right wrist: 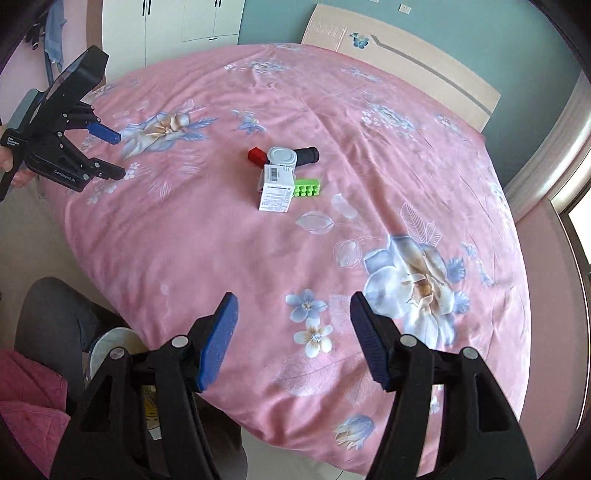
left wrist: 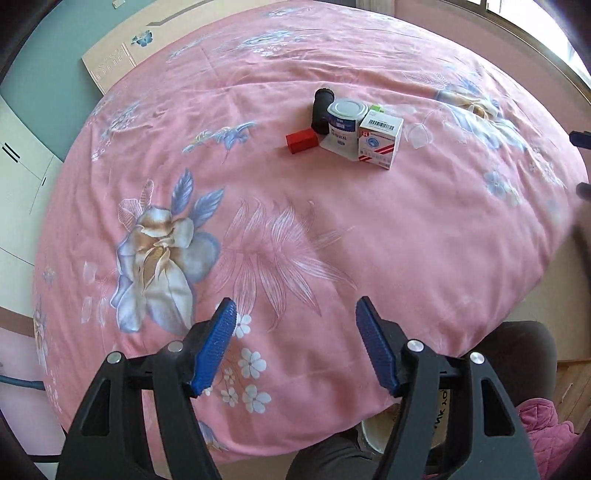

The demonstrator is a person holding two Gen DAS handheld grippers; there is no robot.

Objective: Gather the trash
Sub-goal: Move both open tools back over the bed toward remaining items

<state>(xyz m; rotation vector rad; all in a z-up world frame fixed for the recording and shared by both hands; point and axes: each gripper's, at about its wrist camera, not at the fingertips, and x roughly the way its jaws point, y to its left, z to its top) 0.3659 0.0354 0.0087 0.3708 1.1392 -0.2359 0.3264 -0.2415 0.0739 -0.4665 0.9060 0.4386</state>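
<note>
A small heap of items lies mid-bed on the pink floral cover (left wrist: 332, 229). It holds a red box (left wrist: 301, 142), a black cylinder (left wrist: 322, 110), a white tin (left wrist: 343, 123), a white barcoded carton (left wrist: 380, 142) and a green studded block (right wrist: 307, 188). The same carton (right wrist: 276, 188), tin (right wrist: 282, 157) and red box (right wrist: 256, 155) show in the right wrist view. My left gripper (left wrist: 295, 301) hovers open and empty well short of the heap; it also appears at the bed's left side (right wrist: 117, 155). My right gripper (right wrist: 293, 295) is open and empty too, high above the near edge.
A pale round container (right wrist: 110, 343) stands on the floor at the bed's near edge, between a person's dark trouser legs (right wrist: 55, 306); a pink quilted garment (right wrist: 26, 391) lies beside it. A headboard (right wrist: 406, 48) and wardrobe (right wrist: 173, 22) are beyond the bed.
</note>
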